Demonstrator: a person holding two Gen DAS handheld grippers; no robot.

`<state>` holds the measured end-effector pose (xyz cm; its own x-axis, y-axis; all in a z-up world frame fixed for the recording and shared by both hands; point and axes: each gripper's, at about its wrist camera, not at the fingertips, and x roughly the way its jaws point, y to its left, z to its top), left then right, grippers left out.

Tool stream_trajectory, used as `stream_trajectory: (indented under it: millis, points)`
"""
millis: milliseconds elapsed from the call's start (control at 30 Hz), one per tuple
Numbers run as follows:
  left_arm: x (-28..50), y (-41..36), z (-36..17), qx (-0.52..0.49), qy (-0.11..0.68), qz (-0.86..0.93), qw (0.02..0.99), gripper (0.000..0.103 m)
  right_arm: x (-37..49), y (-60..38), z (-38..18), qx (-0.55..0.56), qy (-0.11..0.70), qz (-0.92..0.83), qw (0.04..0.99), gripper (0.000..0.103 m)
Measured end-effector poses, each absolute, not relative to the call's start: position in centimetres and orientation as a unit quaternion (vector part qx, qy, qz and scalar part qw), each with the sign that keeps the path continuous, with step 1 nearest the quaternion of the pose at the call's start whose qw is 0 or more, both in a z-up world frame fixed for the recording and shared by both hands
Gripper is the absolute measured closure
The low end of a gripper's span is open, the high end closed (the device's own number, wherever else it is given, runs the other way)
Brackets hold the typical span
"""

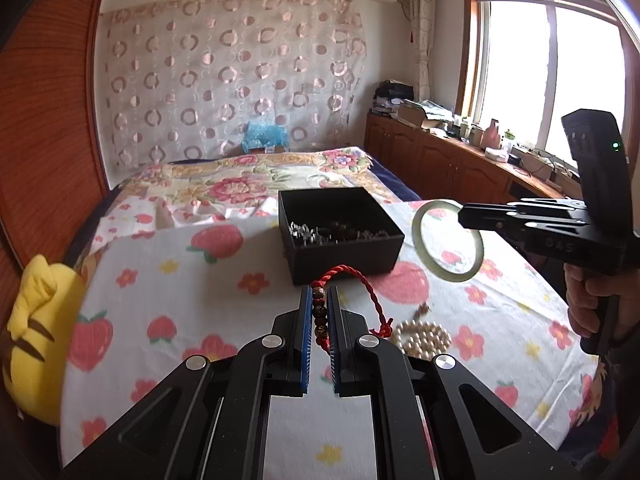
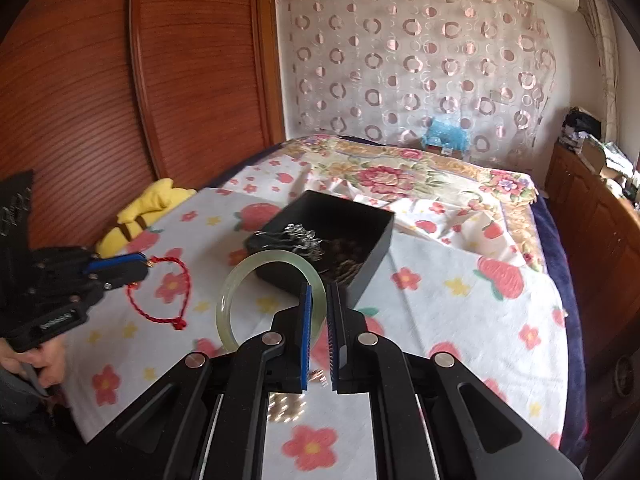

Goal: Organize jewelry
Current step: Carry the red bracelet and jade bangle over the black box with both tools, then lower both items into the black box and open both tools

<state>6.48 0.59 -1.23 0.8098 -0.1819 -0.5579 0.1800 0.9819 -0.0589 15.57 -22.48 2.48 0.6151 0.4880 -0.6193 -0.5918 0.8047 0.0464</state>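
**Both tongs loaded beside the black box**

While the black box sits open on the strawberry-print cloth spread over the bed, each pair of tongs carries one piece of jewelry near it. On the near side of the box, the left tongs are closed on a red cord bracelet; its dark wooden beads are pinched between the blue pads, and the cord loop hangs free toward the box. Just right of those tongs, farther from the box, a strand of pearl beads lies on the cloth. To the right of the box, lifted off the cloth, the right tongs are clamped on a pale green bangle, gripping its rim so that the ring stands out to one side. Inside the box lie silvery chain pieces and dark beads. Left of the box, at the bed's edge, rests a yellow plush toy. Beyond the box, a floral quilt covers the far bed below a ring-patterned curtain.
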Motion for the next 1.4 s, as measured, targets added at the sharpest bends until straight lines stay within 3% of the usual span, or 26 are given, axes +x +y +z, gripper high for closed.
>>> stream_trajectory:
  millis: [700,1400]
  points:
    - [13.6,0.9,1.5,0.011,0.285,-0.098,0.953,0.097,26.1,-20.1,0.7,-0.063,0.338,0.295,0.892,0.094]
    - [24.3,0.4,0.8,0.022,0.347,-0.124,0.929,0.097,27.0,-18.1,-1.2,-0.086,0.372,0.324,0.866,0.090]
